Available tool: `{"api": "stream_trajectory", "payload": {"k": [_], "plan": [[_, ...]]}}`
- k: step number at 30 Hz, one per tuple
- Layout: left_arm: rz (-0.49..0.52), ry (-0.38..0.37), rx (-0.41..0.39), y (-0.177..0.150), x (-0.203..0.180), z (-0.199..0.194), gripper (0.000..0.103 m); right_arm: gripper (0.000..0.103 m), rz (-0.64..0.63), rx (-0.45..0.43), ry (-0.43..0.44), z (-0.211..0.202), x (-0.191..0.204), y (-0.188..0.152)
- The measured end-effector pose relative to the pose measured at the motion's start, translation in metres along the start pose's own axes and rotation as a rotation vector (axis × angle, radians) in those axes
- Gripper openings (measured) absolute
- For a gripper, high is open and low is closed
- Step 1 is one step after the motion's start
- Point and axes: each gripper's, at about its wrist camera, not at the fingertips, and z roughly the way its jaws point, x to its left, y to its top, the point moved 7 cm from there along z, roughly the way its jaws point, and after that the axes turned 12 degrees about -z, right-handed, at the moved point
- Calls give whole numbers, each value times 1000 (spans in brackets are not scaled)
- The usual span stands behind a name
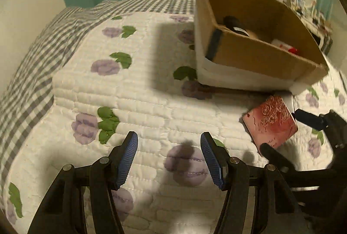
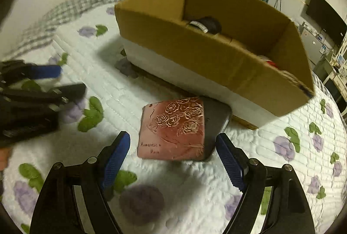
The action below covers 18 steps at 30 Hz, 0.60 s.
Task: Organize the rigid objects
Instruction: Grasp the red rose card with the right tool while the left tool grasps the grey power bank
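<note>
Left wrist view
Left gripper (image 1: 169, 158): blue-padded jaws spread wide over the white quilted bedspread with purple flowers (image 1: 130, 93), gripping nothing.
Pink square box embossed with roses (image 1: 270, 120): on the quilt at right, just in front of the open brown cardboard box (image 1: 249, 53).
Cardboard box contents: a black cylindrical item (image 1: 233, 23); a red-and-white item, unclear.

Right wrist view
Right gripper (image 2: 173, 154): jaws wide apart, empty, flanking the pink square box's (image 2: 173, 129) near edge without touching.
Pink square box: lying partly on a flat dark grey slab (image 2: 216, 119), beside the cardboard box (image 2: 216, 64).
Left gripper (image 2: 43, 82): blurred at left, apart from the pink box.
</note>
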Motion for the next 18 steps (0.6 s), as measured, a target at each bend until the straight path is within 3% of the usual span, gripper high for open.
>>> {"api": "stream_trajectory", "payload": {"k": [10, 13, 14, 15, 18], "plan": [[-28, -18, 28, -2, 4, 5, 63, 85, -184, 18, -199, 20, 24, 5], [-39, -19, 36, -4, 7, 8, 63, 82, -172, 16, -231, 21, 20, 5], [-41, -17, 39, -4, 7, 9, 63, 73, -166, 14, -231, 21, 20, 6], [-42, -15, 41, -4, 8, 11, 63, 71, -161, 11, -255, 17, 17, 4], [-33, -6, 43, -5, 6, 11, 63, 71, -93, -6, -212, 8, 4, -4]]}}
